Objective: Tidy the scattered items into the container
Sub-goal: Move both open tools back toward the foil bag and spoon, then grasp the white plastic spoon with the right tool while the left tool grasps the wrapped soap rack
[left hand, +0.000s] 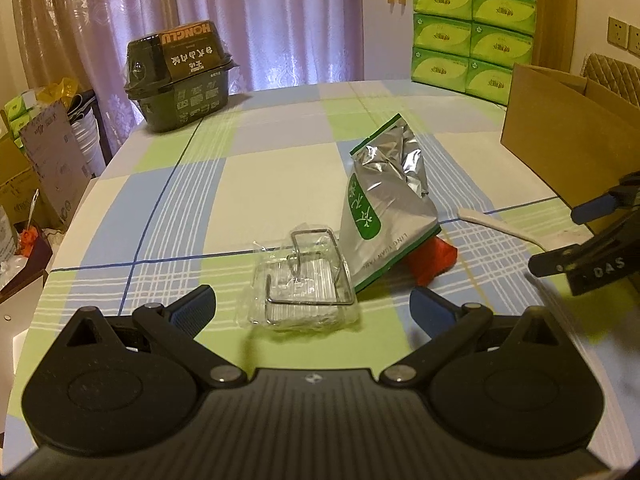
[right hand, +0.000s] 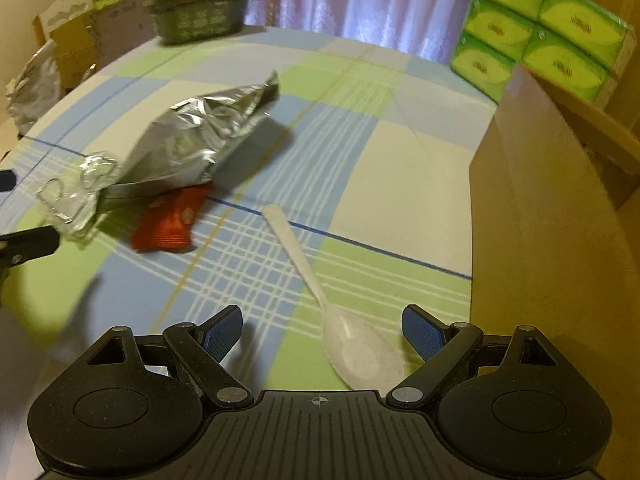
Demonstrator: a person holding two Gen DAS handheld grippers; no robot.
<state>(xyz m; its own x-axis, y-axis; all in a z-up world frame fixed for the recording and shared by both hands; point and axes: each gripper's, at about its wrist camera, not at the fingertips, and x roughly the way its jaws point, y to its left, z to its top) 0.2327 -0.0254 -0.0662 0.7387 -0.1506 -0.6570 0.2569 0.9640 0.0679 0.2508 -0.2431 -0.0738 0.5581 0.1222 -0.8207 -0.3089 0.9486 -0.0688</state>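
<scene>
Low wrist views, perhaps shared spoon (right hand: 320, 284)

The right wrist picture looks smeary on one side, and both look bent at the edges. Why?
Right wrist view: the silver pouch and red packet at left are motion-blurred, while the white spoon is sharper. Left wrist view: sharp, with glare on the pouch's foil. Both views: fisheye lenses curve the table's edges and darken the corners.

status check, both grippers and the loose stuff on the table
Left gripper open at wire rack packet. Right gripper open over white spoon. Foil bag lies on red packet. Cardboard box right, path unobstructed.
</scene>
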